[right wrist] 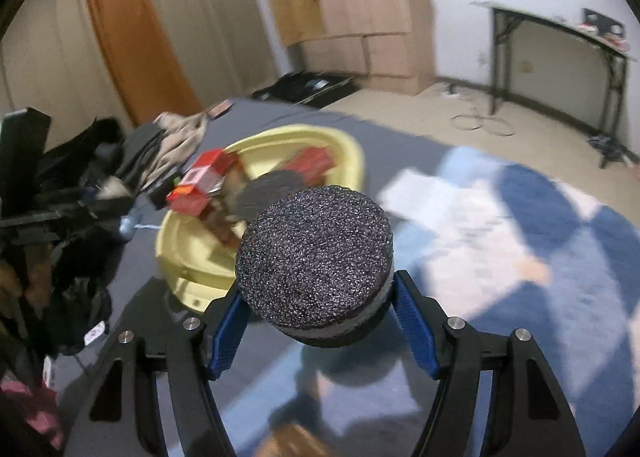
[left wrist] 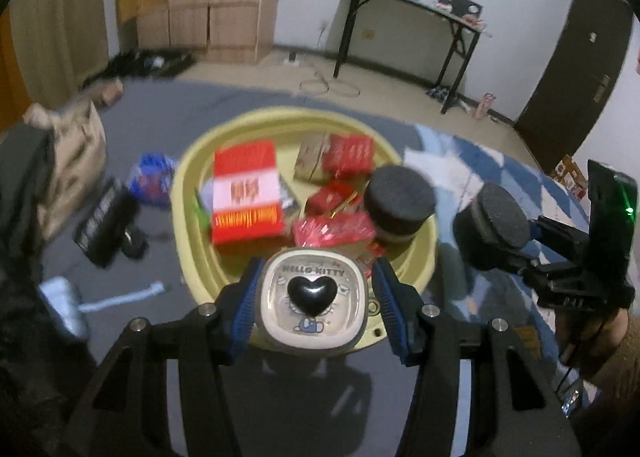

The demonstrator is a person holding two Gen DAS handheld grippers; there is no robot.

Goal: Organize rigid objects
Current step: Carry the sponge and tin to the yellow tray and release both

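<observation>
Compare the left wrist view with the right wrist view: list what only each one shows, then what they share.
Only the left wrist view: the left hand-held gripper shut on a Hello Kitty case, and a blue bag beside the basin.
Only the right wrist view: the orange curtain.
Both: the yellow basin holding red boxes, and the right hand-held gripper shut on a black foam-topped disc.

Dim, even indoor light in both views, with a cool cast. Motion blur smears the basin [left wrist: 416,257] and its boxes [left wrist: 245,193]; the near tin [left wrist: 314,297] and foam puck [right wrist: 314,261] stay sharp. Soft shadows lie under both. Fisheye bending and black vignetting fill the corners.
</observation>
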